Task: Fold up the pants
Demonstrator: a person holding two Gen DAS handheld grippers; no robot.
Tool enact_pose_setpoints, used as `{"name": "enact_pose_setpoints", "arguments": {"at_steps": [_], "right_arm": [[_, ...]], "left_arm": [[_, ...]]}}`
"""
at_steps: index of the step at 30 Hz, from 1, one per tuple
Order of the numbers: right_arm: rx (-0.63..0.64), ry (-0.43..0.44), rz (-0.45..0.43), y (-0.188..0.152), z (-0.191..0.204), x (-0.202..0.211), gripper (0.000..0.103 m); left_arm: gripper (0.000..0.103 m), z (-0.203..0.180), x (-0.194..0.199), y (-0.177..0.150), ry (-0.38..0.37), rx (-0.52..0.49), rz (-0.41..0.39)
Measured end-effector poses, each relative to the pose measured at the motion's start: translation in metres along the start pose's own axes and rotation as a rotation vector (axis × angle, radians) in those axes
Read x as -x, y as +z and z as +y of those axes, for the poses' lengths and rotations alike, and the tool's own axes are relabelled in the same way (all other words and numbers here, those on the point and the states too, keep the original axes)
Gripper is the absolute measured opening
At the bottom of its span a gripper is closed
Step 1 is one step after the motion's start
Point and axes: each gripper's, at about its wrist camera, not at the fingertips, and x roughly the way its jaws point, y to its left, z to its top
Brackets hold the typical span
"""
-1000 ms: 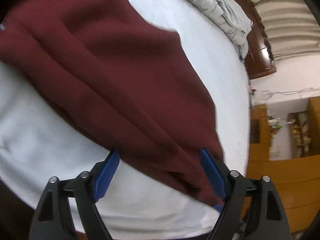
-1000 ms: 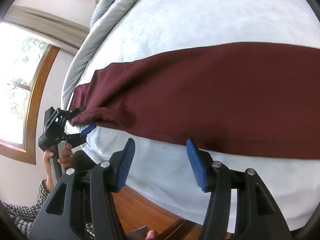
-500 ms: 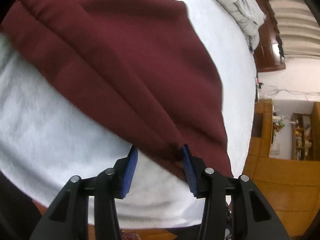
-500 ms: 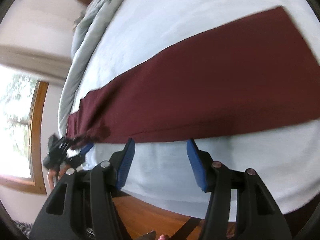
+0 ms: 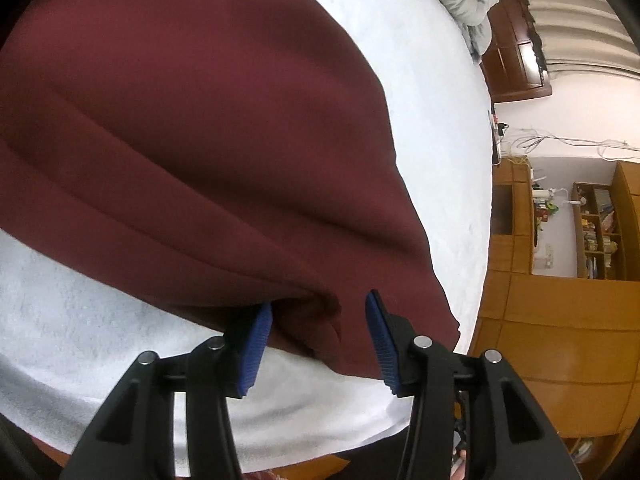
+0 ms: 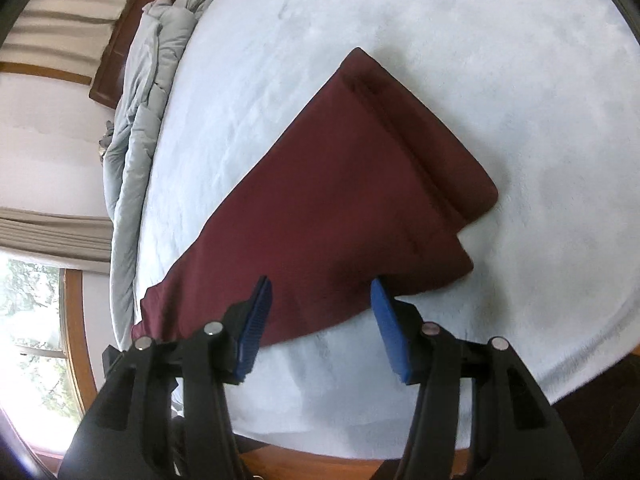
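Observation:
Maroon pants lie lengthwise on a white bed, legs stacked, waistband at the far right end. In the left wrist view the pants fill most of the frame. My left gripper is open with its blue pads straddling the bunched cuff corner near the bed's front edge. My right gripper is open, its blue pads either side of the pants' near edge close to the waist end. The left gripper shows only partly at the cuff end in the right wrist view.
A grey duvet is bunched along the bed's far side by a wooden headboard. A window is at the left. Wooden cabinets and shelves stand beyond the bed's end. The bed's front edge runs just under both grippers.
My left gripper has narrowed from wide open and moved in around the cuff corner. My right gripper has swung along the pants toward the waistband end and closer to the near edge.

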Motion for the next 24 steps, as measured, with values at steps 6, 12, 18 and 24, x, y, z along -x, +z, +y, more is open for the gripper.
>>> {"name": "enact_pose_setpoints", "arguments": {"at_steps": [6, 12, 18, 24], "right_arm": [[-0.034, -0.043, -0.004, 0.010, -0.001, 0.000, 0.032], [-0.088, -0.120, -0.002, 0.012, -0.008, 0.008, 0.028], [-0.058, -0.215, -0.092, 0.012, -0.016, 0.041, 0.048], [-0.105, -0.178, -0.104, 0.023, -0.041, 0.047, 0.059]], "left_arm": [[0.048, -0.015, 0.004, -0.002, 0.031, -0.047, -0.028], [0.048, -0.025, -0.008, 0.000, 0.065, -0.093, -0.008], [0.048, -0.026, -0.011, -0.003, 0.067, -0.105, -0.005], [0.048, -0.039, -0.014, -0.013, 0.134, -0.196, -0.023]]}}
